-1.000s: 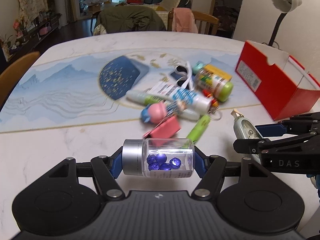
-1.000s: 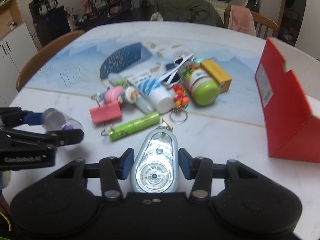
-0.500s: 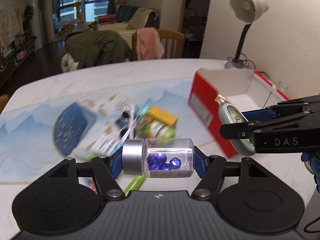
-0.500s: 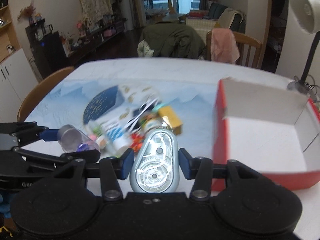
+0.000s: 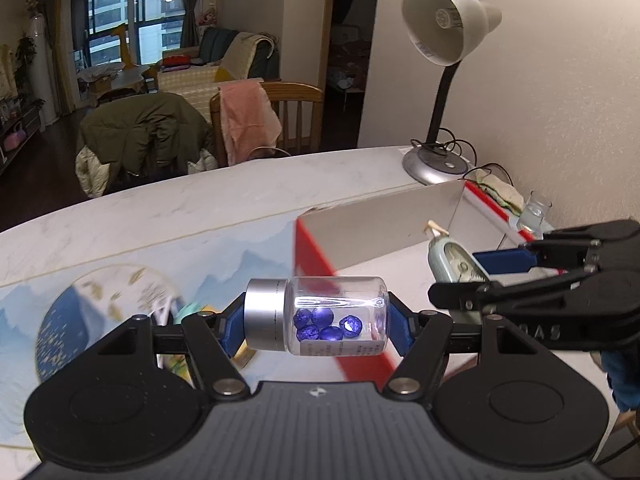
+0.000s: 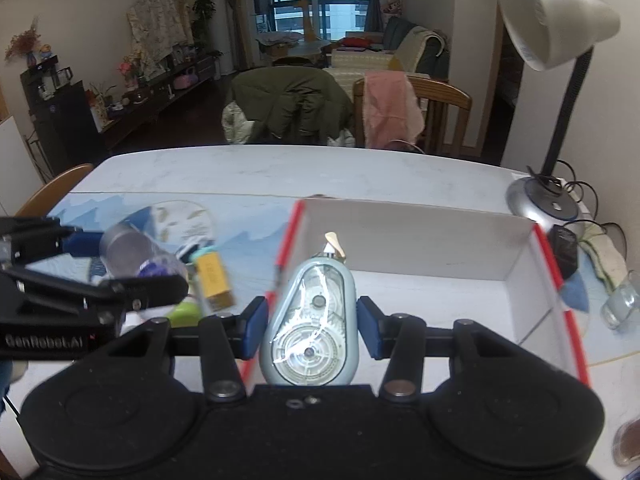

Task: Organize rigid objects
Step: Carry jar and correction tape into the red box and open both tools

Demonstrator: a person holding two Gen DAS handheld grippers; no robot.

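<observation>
a clear jar [image 5: 335, 315] of blue beads lies sideways, clenched in the left gripper [image 5: 316, 320] above the counter [image 5: 200, 208]. right of it, the right gripper [image 6: 310, 320] grasps a pale correction-tape dispenser [image 6: 310, 332] over the red box [image 6: 440, 240].

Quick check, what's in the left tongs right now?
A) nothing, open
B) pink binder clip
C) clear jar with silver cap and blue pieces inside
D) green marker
C: in the left wrist view the left tongs are clamped on the ends of a clear jar lying sideways, silver cap to the left and blue pieces inside, held up near the red box.
</observation>
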